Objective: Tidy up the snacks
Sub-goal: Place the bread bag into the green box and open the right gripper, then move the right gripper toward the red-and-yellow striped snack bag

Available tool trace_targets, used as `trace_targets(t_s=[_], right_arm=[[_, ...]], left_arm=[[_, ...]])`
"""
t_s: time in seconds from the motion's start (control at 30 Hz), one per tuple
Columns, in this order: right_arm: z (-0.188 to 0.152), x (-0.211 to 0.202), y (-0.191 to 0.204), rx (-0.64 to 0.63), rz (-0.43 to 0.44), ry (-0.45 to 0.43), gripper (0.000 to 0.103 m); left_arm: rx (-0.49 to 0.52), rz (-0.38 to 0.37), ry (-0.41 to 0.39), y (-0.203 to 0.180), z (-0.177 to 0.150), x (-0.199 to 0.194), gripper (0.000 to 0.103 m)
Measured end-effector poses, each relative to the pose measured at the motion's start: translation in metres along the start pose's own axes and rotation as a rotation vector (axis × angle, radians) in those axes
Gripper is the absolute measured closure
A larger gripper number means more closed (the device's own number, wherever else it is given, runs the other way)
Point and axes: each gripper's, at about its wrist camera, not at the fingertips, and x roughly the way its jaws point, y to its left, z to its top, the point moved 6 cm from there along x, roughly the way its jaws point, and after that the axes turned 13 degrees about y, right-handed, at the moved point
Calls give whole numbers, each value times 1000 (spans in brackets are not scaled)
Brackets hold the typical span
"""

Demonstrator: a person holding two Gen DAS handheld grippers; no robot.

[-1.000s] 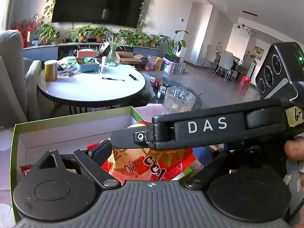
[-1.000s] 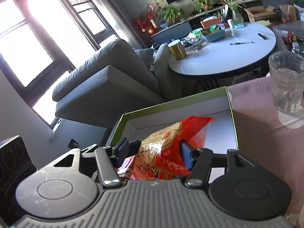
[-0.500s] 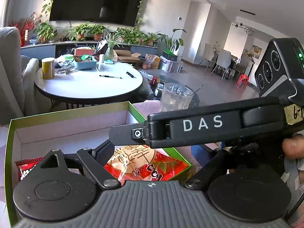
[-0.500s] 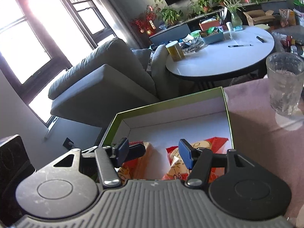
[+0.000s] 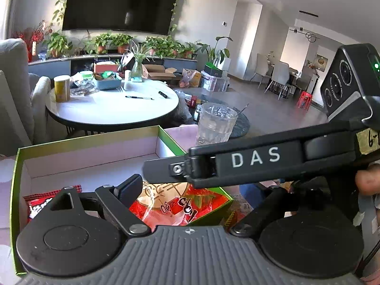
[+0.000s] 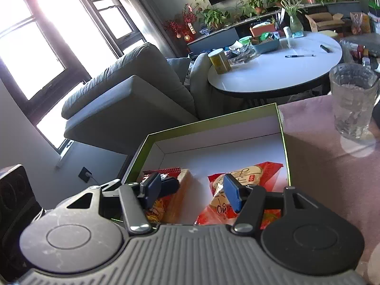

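Note:
A green-rimmed box (image 6: 209,124) with a white inside stands on the pink tablecloth. A red and orange snack bag (image 6: 244,178) lies in its near right part; it also shows in the left wrist view (image 5: 171,204). Another red snack packet (image 6: 166,173) lies at the box's near left (image 5: 40,204). My right gripper (image 6: 190,190) is open and empty just above the bags. My left gripper (image 5: 190,190) is open over the box's near right corner (image 5: 225,199); the right gripper's body crosses in front of it and hides its right finger.
A clear ribbed glass (image 6: 353,102) stands on the tablecloth right of the box (image 5: 216,124). Behind are a round white table (image 5: 114,105) with a yellow can and a pen, and a grey sofa (image 6: 123,92).
My right gripper opened and let go of the red and orange bag, which now lies in the box. Both grippers drew back slightly.

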Motion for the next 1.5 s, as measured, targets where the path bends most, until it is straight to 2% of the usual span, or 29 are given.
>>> trace_targets(t_s=[0.17, 0.33, 0.53, 0.87, 1.07, 1.2, 1.37, 1.5], right_arm=[[-4, -10, -4, -2, -19, -17, 39], [-19, -22, -18, 19, -56, -15, 39], [-41, -30, -39, 68, -97, 26, 39], [-65, -31, -62, 154, -185, 68, 39], [-74, -15, -65, 176, -169, 135, 37], [-78, -2, -46, 125, -113, 154, 37], [-82, 15, -6, -20, -45, 167, 40], [-85, 21, 18, -124, -19, 134, 40]], left_arm=[[-6, 44, 11, 3, -13, -6, 15], [-86, 45, 43, 15, -31, -8, 15], [-156, 48, 71, 20, -48, -10, 15], [-162, 52, 70, 12, -61, -23, 15], [-203, 59, 64, 21, -70, -29, 15], [-248, 78, 59, 32, -80, -36, 15], [-313, 97, 43, 51, -92, -47, 13], [-359, 123, 25, 66, -96, -57, 11]])
